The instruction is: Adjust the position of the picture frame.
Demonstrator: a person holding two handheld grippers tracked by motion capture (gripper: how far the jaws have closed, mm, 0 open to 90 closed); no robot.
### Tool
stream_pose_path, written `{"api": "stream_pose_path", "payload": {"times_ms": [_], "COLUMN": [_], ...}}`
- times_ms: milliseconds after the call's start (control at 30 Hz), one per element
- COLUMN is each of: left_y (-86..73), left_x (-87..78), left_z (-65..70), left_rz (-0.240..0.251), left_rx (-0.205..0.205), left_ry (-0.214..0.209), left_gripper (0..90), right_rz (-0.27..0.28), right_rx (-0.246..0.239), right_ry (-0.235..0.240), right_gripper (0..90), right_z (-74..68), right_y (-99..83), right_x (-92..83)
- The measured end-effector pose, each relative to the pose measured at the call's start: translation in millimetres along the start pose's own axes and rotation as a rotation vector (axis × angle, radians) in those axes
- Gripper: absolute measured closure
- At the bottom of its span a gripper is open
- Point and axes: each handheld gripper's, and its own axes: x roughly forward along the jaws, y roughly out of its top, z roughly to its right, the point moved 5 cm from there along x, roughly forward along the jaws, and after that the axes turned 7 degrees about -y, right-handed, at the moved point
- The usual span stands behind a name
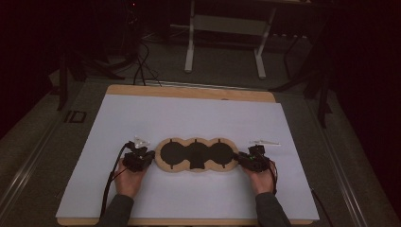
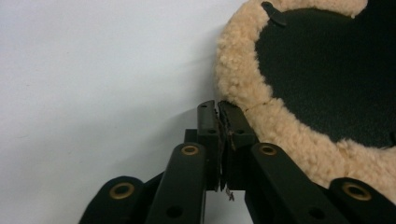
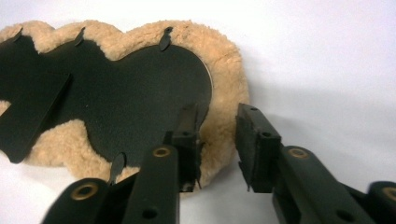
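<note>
Between both grippers: fleece pad (image 1: 196, 154) | left fingers (image 2: 205, 123) clenched beside edge | right fingers (image 3: 254, 135) released, straddling edge

High view dim w/ dark vignetted edges; both gripper views bright, soft shadows, slightly blurry.

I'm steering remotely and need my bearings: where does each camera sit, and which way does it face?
High view: above the person's side, facing forward and down on the table; both forearms, left gripper and right gripper flank the fleece pad.
Left gripper view: rides that gripper, along shut jaws toward the pad's rim.
Right gripper view: rides that gripper; parted jaws straddle the rim.
All three share the pad.
</note>
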Motion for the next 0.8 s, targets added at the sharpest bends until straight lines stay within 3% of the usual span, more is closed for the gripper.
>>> {"api": "stream_pose_path", "payload": {"times_ms": [200,467,500,700,800], "left_y": [-3.2,-3.4,-2.6,-2.5,-1.0], "left_x": [-4.9,-13.4,-17.9,-30.2,-36.3], "left_z": [-0.4,1.2,1.8,3.9,6.2], "left_rz": [-0.018,-0.015,0.002,0.05,0.076], "left_rx": [0.019,0.018,0.013,-0.009,0.002], "left_ry": [0.01,0.002,-0.003,-0.036,-0.044], "left_gripper": [80.9,75.7,75.2,69.9,67.3], "right_rz": [0.023,0.04,0.047,0.089,0.097], "right_rx": [-0.091,-0.168,-0.207,-0.197,-0.201], "right_ry": [-0.043,-0.086,-0.107,-0.102,-0.097], "right_gripper": [63.1,60.1,59.7,57.8,57.3], "right_z": [-4.3,-2.6,-0.8,-1.7,-2.8], "right_y": [-5.0,-10.3,-15.5,-18.7,-19.6], "right_x": [-9.5,-16.8,-19.9,-29.6,-31.1]}}
